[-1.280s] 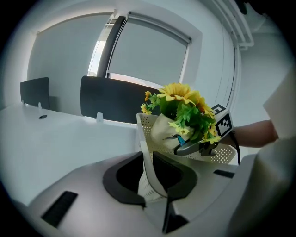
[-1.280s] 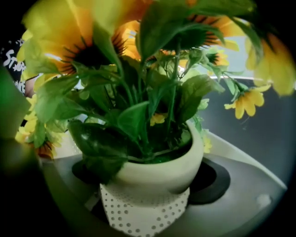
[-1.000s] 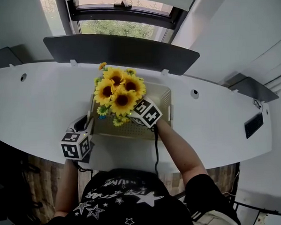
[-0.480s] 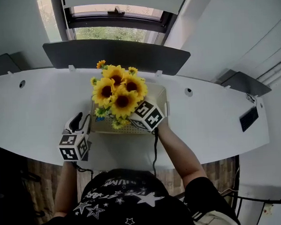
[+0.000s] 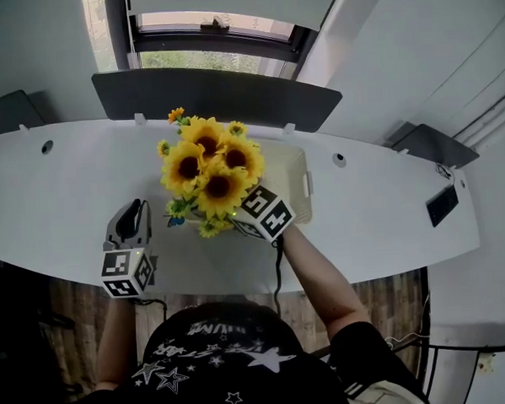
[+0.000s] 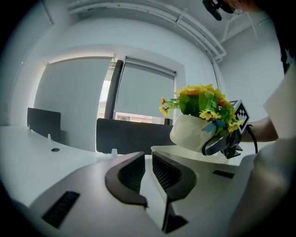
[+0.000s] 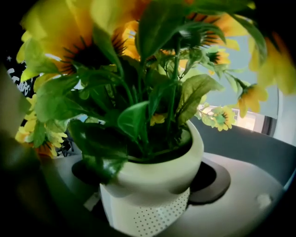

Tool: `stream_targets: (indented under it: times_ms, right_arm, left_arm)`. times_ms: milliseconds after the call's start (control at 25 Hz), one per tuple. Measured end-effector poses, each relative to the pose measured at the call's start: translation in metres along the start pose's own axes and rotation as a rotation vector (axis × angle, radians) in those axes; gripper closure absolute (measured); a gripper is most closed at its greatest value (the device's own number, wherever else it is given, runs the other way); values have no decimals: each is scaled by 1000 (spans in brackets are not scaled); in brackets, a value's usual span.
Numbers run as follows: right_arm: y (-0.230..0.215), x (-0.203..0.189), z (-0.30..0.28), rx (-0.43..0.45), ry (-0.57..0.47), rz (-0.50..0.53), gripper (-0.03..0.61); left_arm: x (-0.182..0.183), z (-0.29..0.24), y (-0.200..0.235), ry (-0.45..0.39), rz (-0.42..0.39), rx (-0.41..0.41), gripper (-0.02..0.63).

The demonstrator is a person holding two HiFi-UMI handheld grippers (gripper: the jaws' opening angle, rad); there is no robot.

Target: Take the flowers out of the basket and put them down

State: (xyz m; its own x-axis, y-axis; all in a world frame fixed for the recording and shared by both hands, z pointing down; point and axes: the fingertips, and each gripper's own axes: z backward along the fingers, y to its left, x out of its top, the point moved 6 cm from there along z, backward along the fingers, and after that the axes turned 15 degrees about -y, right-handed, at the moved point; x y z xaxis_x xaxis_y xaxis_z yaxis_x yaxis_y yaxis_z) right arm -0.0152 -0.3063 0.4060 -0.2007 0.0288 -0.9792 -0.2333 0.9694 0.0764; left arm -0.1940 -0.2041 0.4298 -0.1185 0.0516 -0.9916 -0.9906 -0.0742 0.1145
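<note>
One cream-white round pot (image 7: 152, 185) sits between the jaws of the right gripper (image 6: 219, 143). It carries four large yellow sunflower heads (image 5: 219, 188) and several smaller blooms. One white perforated plastic basket (image 5: 291, 171) lies just beyond that gripper. Three dark grey upright panels (image 5: 221, 93) stand farther beyond it. One curved white desk (image 5: 388, 215) lies beneath it, with two round holes (image 5: 47, 147).

Setting: office, open-plan workstation. Long curved white surface (image 5: 388, 207) with round cable ports (image 5: 340, 159). Dark privacy screen (image 5: 221, 93) clipped along its far edge. Window (image 5: 203, 60) with grey roller blinds (image 6: 143, 92). Plain pale walls. Wood-pattern floor (image 5: 72, 308).
</note>
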Motion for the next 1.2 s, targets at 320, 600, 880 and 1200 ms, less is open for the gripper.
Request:
stream_targets:
  times_ms: [320,600,880,1200]
  right_arm:
    - [69,13,-31,-4,-29,-18,60]
    - [115,19,-51,12,-49,-56,60]
    - [164,-5,-82,57,-18,-68,60]
    - [180,-23,-105,82,1,-93,60]
  left_arm:
    - [0,47,39,7,7,-4,592]
    - [8,85,60,36,3,5,592]
    - [-9,119,99,42,22,59,592]
    - [-9,121,113,37,6,79,594]
